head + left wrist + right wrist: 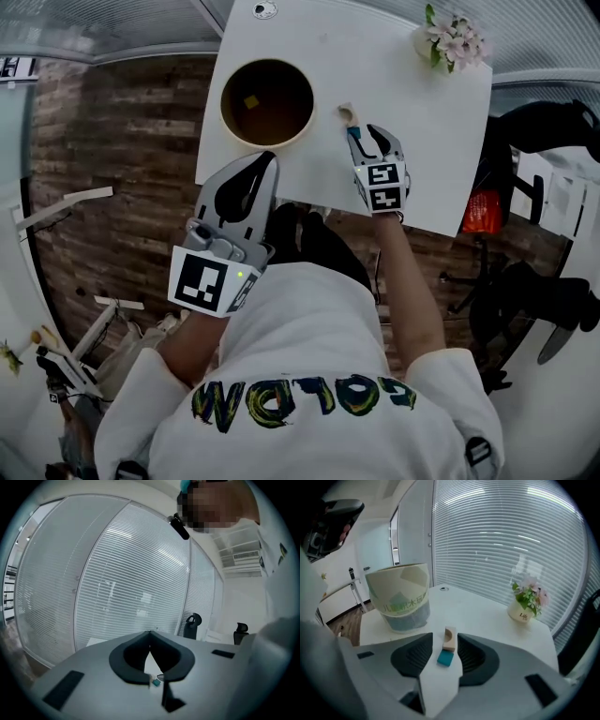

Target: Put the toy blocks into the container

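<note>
Loosely, blocks [446,658] (two), right hand-held gripper [445,638] astride

The container [236,128] is a round cream tub with green print on its wall; it stands upright, its top open. A small yellow block [251,101] lies on its brown floor, left of the middle. Two more toy blocks lie outside, just to the container's right and apart from its wall. The wooden block [449,639] is pale and oblong, lying flat, with a half-round notch in the side that faces the container. The teal block [445,658], smaller and squarish, lies flat against the wooden block's end, slightly farther from the container
</note>
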`<control>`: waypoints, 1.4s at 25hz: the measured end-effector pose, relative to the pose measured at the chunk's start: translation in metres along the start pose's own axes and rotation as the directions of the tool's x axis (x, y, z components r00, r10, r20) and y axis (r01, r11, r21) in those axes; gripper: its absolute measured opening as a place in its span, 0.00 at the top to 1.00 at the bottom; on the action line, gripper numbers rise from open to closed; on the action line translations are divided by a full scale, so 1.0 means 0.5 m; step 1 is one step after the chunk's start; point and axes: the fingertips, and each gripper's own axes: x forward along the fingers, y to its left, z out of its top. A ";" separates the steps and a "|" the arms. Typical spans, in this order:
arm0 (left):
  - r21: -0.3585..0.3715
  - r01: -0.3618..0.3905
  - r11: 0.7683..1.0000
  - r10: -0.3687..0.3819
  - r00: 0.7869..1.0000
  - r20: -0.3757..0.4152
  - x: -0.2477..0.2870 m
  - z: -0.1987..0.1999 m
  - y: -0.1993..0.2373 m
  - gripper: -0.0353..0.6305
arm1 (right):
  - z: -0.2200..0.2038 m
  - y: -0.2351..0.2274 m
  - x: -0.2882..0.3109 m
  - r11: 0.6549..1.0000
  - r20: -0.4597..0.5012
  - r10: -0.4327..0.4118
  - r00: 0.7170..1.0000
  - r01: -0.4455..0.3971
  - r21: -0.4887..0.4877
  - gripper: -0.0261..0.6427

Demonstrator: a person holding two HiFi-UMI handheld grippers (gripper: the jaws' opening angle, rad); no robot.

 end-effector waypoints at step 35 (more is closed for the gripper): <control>-0.027 0.000 1.000 -0.001 1.000 -0.032 0.004 -0.045 0.020 0.93 | -0.018 -0.049 0.042 0.998 -0.014 -0.054 0.998 0.054 0.033 0.72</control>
